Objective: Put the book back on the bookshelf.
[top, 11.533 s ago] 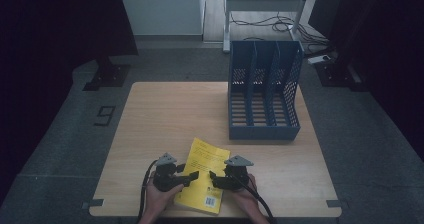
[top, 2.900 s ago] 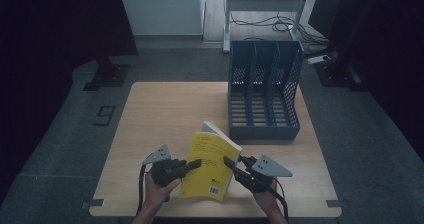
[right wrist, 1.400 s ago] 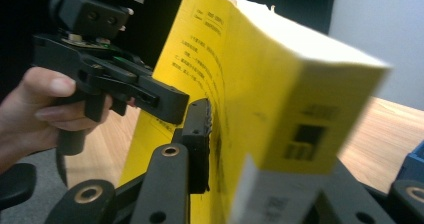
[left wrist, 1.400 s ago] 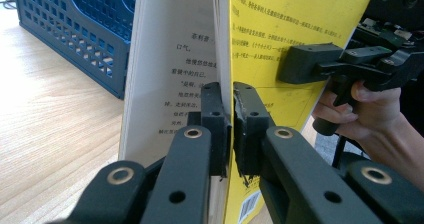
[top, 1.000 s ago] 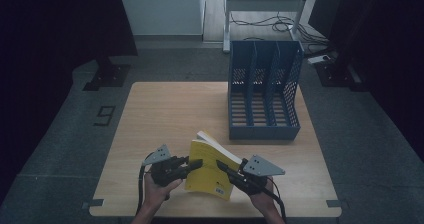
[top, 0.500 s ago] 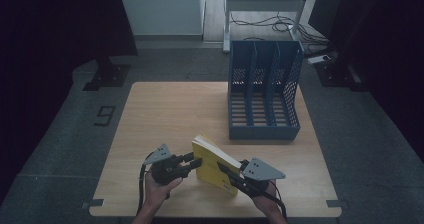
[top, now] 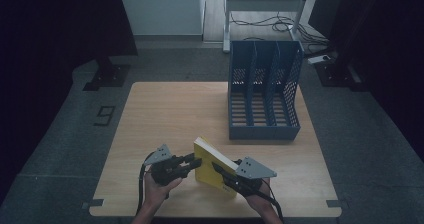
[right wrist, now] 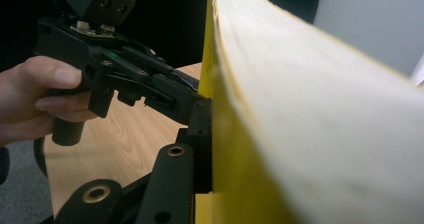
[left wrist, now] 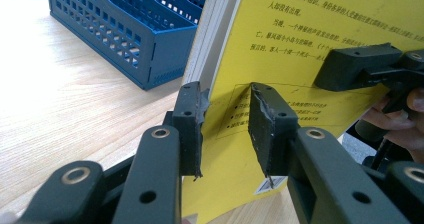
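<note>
The right gripper (top: 222, 170) clamps the yellow book (top: 212, 160) upright (likely bound for the blue rack (top: 263, 96)). The left gripper (left wrist: 227, 121), jaws just closing, straddles the book's edge to steady it; pad contact unclear.

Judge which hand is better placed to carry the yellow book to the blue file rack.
Right: the right gripper clamps the book and is nearer the rack; the left gripper jaws straddle its edge, apart.

Light wooden table (top: 165, 109) on grey speckled floor (top: 65, 134). Floor marking "9" (top: 104, 115) left of table. White wall panel (top: 160, 6) at back. Metal shelf frame (top: 265, 4) behind, cables (top: 260, 24) on floor beneath. Dark surroundings both sides; light falls mainly on tabletop.
</note>
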The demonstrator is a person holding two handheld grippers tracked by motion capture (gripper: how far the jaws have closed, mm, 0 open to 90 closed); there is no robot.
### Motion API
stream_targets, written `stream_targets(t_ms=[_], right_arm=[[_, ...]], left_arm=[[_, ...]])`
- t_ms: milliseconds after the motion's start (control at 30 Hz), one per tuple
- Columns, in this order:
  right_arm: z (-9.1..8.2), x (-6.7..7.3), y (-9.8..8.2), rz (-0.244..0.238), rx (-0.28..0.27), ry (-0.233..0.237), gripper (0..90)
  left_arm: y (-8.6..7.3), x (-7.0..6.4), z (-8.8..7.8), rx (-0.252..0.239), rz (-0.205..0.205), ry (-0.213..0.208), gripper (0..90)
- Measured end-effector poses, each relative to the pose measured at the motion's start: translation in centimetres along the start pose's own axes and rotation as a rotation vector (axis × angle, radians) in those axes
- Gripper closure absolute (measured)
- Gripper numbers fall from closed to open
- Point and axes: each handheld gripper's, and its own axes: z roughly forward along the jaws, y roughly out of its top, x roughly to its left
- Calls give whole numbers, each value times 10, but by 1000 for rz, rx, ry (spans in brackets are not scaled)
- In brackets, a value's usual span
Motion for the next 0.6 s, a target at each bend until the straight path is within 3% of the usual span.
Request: stream_targets(t_ms=[200,400,600], right_arm=[[0,1,0,-3,1,-20,738],[-1,-1,-2,16,-19,-4,740],[-3,-7,-3,61,-30,-12,742]], left_arm=[[0,1,1,-4,-14,-9,650],[0,2,2,4,-39,-31,560],[-1,3,2,0,-41,3,483]])
